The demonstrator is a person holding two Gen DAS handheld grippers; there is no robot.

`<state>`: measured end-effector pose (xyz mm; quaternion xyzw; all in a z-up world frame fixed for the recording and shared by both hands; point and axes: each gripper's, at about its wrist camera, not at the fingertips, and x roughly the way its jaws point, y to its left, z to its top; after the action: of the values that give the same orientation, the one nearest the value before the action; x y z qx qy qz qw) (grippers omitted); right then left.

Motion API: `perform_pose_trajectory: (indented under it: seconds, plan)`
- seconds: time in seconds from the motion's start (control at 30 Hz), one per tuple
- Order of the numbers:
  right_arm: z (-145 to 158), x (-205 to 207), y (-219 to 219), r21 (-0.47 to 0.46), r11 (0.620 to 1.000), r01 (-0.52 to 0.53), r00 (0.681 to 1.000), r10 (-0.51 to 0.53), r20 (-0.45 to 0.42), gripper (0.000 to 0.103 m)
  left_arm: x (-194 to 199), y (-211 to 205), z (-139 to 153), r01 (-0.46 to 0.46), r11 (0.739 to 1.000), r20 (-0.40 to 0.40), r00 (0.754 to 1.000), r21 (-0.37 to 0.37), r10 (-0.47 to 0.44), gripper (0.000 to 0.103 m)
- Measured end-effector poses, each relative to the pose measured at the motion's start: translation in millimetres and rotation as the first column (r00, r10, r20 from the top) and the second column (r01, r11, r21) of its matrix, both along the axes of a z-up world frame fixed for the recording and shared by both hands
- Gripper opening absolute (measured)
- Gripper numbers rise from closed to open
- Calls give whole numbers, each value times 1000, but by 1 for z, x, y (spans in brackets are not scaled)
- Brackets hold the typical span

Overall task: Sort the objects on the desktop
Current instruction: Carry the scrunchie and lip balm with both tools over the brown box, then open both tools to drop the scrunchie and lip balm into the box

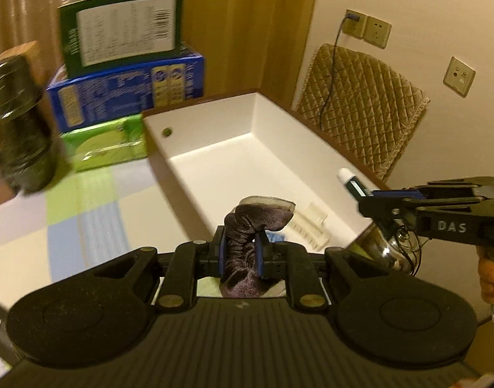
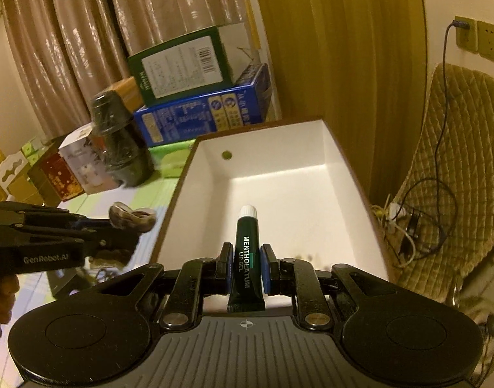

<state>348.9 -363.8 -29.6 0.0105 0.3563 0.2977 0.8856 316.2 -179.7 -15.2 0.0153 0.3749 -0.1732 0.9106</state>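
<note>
In the left wrist view my left gripper (image 1: 241, 239) is shut on a crumpled purple-grey fabric piece (image 1: 247, 223), held above the near corner of a white open box (image 1: 214, 148). Inside the box near that corner lie a clear plastic piece (image 1: 308, 226) and something blue, mostly hidden. My right gripper (image 1: 365, 199) comes in from the right over the box rim. In the right wrist view my right gripper (image 2: 247, 252) is shut on a dark green lip gel tube (image 2: 247, 255), white cap forward, over the white box (image 2: 279, 187). The left gripper (image 2: 130, 229) with the fabric piece (image 2: 132, 220) is at the left.
Behind the box stand stacked cartons: green (image 1: 120, 29) on blue (image 1: 127, 93), with a green pack (image 1: 107, 142) below. A dark wrapped jar (image 1: 17, 129) stands at the left on the chequered tablecloth (image 1: 52, 220). A quilted chair cover (image 1: 360, 106) and cables are right of the table.
</note>
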Motion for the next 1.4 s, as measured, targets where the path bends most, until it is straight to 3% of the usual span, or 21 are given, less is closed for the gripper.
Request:
perform_pose_trajectory:
  seconds: [0.43,0.7,1.4]
  plan:
    - [-19,86,1,-47,998,-32,999,31,-20,14,89,-43,-24,-14,1000,-93,996,-18,12,14]
    - [-44,123,9,-105,993,-50,997,44,-58,14,132,-56,-47,-27,999,-148,989,24,30,14]
    - [-71,157,28,-158,983,-96,992,83,-92,14,175,-62,-82,-34,996,-227,973,84,52,18]
